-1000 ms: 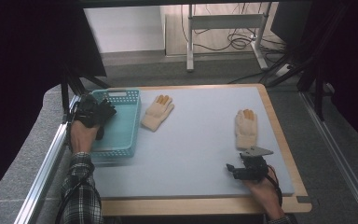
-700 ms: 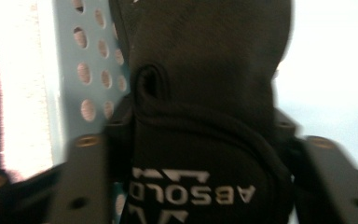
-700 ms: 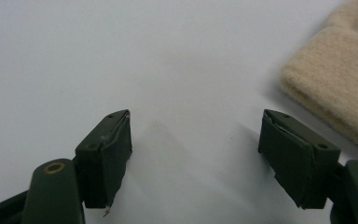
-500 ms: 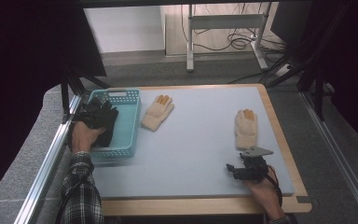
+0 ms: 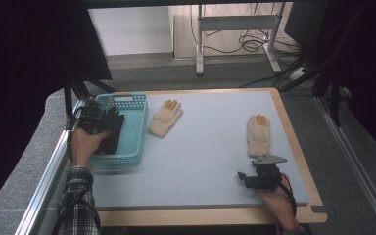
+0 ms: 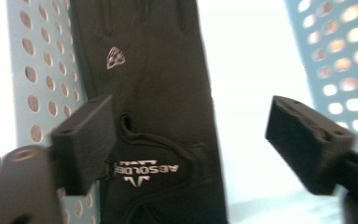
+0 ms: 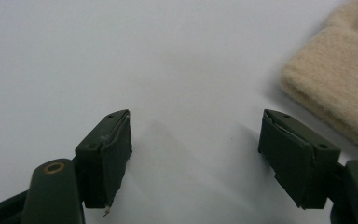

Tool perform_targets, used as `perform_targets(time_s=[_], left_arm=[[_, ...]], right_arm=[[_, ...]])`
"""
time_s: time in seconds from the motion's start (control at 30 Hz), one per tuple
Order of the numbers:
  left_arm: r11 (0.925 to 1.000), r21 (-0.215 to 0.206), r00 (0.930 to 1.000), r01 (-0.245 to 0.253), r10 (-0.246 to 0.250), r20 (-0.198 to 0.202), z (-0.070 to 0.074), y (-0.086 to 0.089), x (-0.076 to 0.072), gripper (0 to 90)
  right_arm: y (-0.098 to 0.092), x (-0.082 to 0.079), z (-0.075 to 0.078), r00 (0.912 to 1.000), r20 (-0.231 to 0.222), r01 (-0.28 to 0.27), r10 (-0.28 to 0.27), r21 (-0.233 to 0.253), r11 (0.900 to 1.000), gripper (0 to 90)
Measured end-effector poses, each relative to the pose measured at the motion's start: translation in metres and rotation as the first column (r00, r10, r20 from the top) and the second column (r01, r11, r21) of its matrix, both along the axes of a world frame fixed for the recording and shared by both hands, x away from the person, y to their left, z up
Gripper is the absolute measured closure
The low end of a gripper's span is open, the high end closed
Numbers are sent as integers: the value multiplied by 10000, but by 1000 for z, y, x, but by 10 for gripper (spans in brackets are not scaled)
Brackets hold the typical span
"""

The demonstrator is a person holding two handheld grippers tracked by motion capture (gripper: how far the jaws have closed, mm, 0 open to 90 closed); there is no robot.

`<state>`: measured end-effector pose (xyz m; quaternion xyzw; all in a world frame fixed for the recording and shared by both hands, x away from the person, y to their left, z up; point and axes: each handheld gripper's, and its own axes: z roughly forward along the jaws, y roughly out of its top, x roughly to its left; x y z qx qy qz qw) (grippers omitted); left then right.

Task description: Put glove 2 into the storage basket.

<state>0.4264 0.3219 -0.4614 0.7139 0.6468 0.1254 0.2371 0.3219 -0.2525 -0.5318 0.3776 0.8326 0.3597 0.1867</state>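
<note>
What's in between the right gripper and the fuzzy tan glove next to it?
Nothing. In the right gripper view, bare pale table lies between the open right gripper and the tan glove. The high view shows the same gap.

The black glove (image 6: 158, 116) runs past the left gripper view's edges.

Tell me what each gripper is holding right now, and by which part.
Nothing is held. The left gripper is open over the black glove lying in the teal basket. The right gripper is open above bare table, beside a beige glove.
</note>
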Motion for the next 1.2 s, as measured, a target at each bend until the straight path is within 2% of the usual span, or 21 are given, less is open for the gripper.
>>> perform_targets(time_s=[0.13, 0.27, 0.4, 0.5, 0.6, 0.63, 0.8, 0.9, 1.03, 1.1, 1.2], left_arm=[[9974, -392, 9967, 606, -584, 567, 5, -9, -11, 384], [9861, -591, 9839, 1552, -1490, 986, 12, -24, -19, 506], [9741, -582, 9698, 2184, -2100, 1236, 20, -47, -22, 563], [9597, -771, 9551, 2703, -2572, 1468, 26, -65, -21, 587], [9472, -768, 9425, 3113, -2973, 1525, 31, -87, -17, 600], [9399, -751, 9351, 3332, -3192, 1536, 32, -100, -14, 602], [9281, -499, 9233, 3689, -3598, 1342, 28, -132, -3, 628], [9256, -323, 9210, 3772, -3712, 1183, 22, -152, 7, 645], [9305, -550, 9281, 3623, -3546, 1136, 12, -174, 17, 676], [9372, -487, 9344, 3455, -3387, 1105, 6, -184, 21, 685], [9524, -81, 9481, 3048, -3026, 976, -3, -194, 29, 694]], right_arm=[[0, 0, 0, 10000, 3, 8, -8, -13, 10000, 248], [0, 0, 0, 10000, 3, 10, -10, -19, 10000, 249], [0, 0, 0, 10000, -6, 16, -16, -12, 10000, 248], [0, 0, 0, 10000, -6, 14, -14, -15, 10000, 248], [0, 0, 0, 10000, -10, 15, -15, -12, 10000, 248], [0, 0, 0, 10000, -8, 14, -14, -12, 10000, 248], [0, 0, 0, 10000, -16, 4, -4, 6, 10000, 247], [0, 0, 0, 10000, -18, -3, 3, -13, 10000, 246], [0, 0, 0, 10000, -24, -11, 11, -9, 10000, 245], [0, 0, 0, 10000, -28, -15, 15, -3, 10000, 244], [0, 0, 0, 10000, -32, -19, 19, -2, 10000, 243]])
